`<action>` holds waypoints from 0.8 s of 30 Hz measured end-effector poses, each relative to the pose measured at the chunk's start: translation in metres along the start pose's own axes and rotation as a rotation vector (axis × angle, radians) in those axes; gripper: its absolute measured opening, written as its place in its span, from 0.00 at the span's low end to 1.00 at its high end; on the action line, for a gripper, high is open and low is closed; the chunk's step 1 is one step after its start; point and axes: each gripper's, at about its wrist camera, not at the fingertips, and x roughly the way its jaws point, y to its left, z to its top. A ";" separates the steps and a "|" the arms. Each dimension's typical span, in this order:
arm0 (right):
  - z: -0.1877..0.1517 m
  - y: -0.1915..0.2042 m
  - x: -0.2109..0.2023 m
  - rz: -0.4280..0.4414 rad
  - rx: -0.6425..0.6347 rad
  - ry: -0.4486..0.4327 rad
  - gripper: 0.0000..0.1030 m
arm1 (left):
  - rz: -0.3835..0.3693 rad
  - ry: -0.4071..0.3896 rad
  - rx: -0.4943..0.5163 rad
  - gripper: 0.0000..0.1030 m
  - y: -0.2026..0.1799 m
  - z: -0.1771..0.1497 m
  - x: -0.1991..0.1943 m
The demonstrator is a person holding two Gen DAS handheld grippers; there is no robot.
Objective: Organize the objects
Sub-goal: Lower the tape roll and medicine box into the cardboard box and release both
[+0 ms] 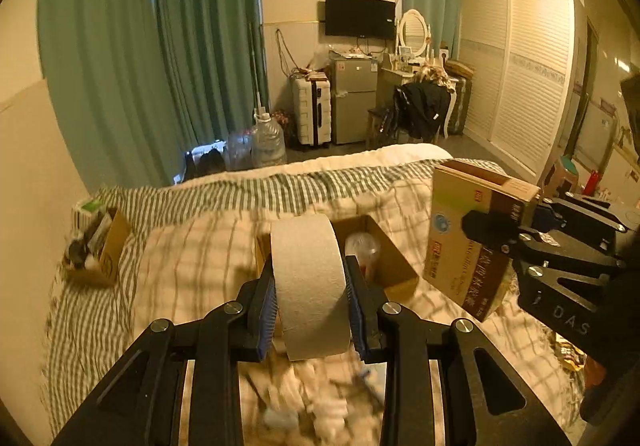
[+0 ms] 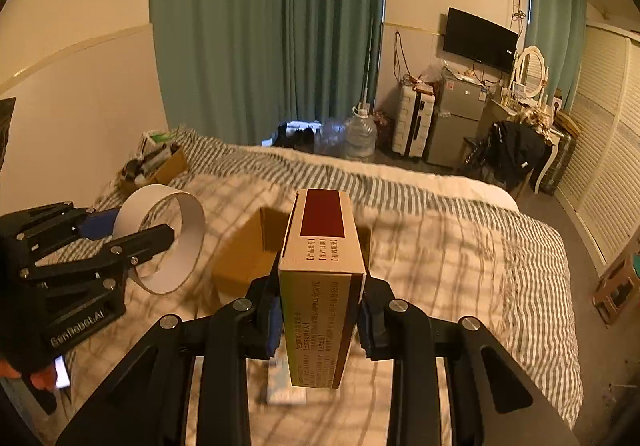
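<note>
Above the bed (image 2: 460, 246), the left gripper (image 1: 311, 294) clamps a tape roll (image 1: 308, 282) while the right gripper (image 2: 320, 310), at its 3 o'clock, clamps a printed carton (image 2: 320, 286) over an open cardboard box (image 2: 244, 258).

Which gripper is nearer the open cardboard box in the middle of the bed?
Left. The left gripper holds its tape roll right at the cardboard box's near edge; the right gripper holds a carton off to its right.

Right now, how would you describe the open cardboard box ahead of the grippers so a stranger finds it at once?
On the checked blanket of the bed, just beyond the tape roll held by the left gripper, sits an open cardboard box. Unlike the fuller box near the wall, it holds a clear plastic cup.
</note>
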 end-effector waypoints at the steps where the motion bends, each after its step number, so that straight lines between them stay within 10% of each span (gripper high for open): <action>1: 0.006 -0.002 0.007 0.001 0.004 -0.001 0.27 | 0.003 -0.002 0.000 0.30 0.001 0.006 0.006; 16: 0.020 -0.044 0.189 0.070 0.114 0.175 0.27 | -0.005 0.194 -0.037 0.30 0.017 -0.004 0.182; 24: -0.002 -0.058 0.224 0.126 0.169 0.229 0.29 | -0.046 0.226 -0.050 0.32 0.016 -0.020 0.206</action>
